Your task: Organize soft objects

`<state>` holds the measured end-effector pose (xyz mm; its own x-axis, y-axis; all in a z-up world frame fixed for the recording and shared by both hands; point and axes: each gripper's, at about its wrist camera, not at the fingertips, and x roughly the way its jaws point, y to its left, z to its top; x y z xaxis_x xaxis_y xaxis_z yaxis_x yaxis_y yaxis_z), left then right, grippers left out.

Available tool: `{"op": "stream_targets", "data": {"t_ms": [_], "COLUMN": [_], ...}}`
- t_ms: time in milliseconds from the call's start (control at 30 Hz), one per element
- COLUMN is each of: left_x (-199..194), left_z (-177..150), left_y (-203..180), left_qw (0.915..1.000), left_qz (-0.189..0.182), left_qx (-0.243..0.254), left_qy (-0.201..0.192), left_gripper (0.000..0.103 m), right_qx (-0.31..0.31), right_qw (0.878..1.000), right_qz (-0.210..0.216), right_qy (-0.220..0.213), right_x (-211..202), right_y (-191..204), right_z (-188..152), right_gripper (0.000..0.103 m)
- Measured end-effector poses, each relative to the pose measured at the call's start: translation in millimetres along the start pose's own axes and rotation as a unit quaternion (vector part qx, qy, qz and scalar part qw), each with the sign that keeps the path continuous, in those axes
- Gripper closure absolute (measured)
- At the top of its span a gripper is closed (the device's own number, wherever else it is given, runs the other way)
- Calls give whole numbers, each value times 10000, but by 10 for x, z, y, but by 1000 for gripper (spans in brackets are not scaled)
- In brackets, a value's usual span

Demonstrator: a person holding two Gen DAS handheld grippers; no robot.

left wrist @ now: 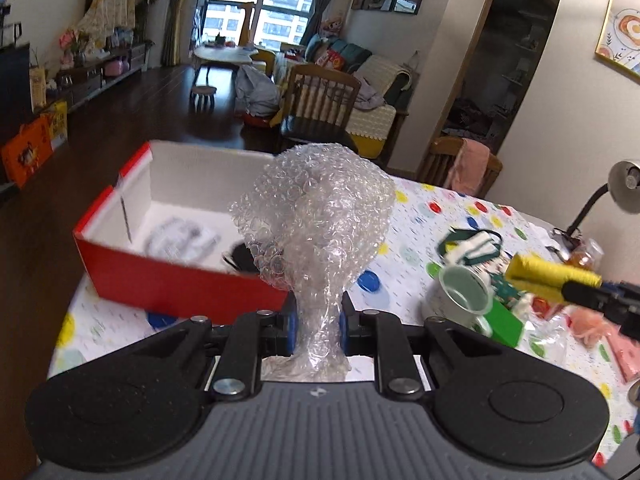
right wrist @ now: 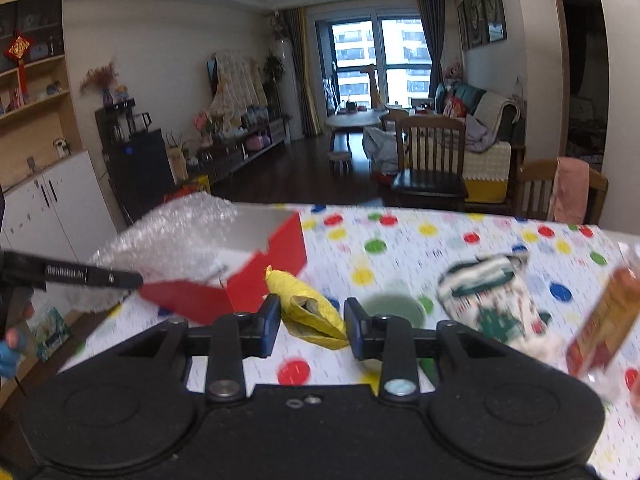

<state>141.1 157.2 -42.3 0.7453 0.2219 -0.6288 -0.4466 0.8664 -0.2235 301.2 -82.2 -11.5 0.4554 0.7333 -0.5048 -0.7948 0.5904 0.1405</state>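
A crumpled wad of clear bubble wrap (left wrist: pixel 316 216) stands up from my left gripper (left wrist: pixel 318 320), which is shut on its narrow lower end, above the table. Behind it lies an open red box (left wrist: pixel 176 284) with a white inside, holding a pale item and a dark one. My right gripper (right wrist: pixel 312 312) is shut on a folded yellow cloth (right wrist: pixel 308 304), also lifted off the table. In the left wrist view the yellow cloth (left wrist: pixel 548 274) and right gripper (left wrist: pixel 576 292) hang at the far right. The right wrist view has the bubble wrap (right wrist: pixel 172 232) by the red box (right wrist: pixel 280 252).
On the spotted tablecloth (left wrist: pixel 420 216) stand a white mug with a green inside (left wrist: pixel 464 292), a green and white cloth (left wrist: pixel 472 246), pink soft items (left wrist: pixel 624 356) and an amber bottle (right wrist: pixel 604 328). A desk lamp (left wrist: pixel 628 188) stands at the right edge. Wooden chairs (right wrist: pixel 432 160) are beyond the table.
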Motion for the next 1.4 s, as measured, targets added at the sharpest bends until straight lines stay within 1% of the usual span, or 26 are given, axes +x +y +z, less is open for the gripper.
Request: {"op": "stream_targets", "data": {"t_ms": [200, 367, 467, 667, 867, 1000, 1267, 1400], "left_x": [119, 280, 397, 724, 1025, 1266, 1587, 1719], "left_z": [317, 530, 648, 798, 841, 835, 804, 791], "left_y": [290, 535, 672, 939, 1092, 1173, 1269, 1297], "left_qw": [9998, 9993, 9988, 9965, 9931, 9897, 9847, 9815], "left_qz": [157, 308, 358, 388, 431, 460, 417, 398], "left_qx": [63, 123, 211, 285, 436, 505, 615, 616], "left_qy": [37, 164, 277, 679, 997, 1260, 1576, 1770], "left_gripper": [84, 84, 84, 84, 84, 84, 84, 84], "right_qx": [-50, -123, -143, -346, -709, -851, -1069, -1178], "right_qw": [9999, 9999, 9999, 9992, 9964, 9937, 9878, 9845], "right_qz": [22, 1, 4, -56, -235, -377, -496, -550], "right_qy": [-132, -73, -7, 178, 411, 622, 1019, 1180], "right_x": [328, 665, 872, 1302, 1730, 2013, 2452, 2641], "right_y": [249, 484, 634, 971, 1298, 1442, 1629, 1656], "right_z": [340, 496, 580, 702, 691, 659, 562, 515], "right_gripper": [70, 70, 70, 70, 70, 70, 70, 70]}}
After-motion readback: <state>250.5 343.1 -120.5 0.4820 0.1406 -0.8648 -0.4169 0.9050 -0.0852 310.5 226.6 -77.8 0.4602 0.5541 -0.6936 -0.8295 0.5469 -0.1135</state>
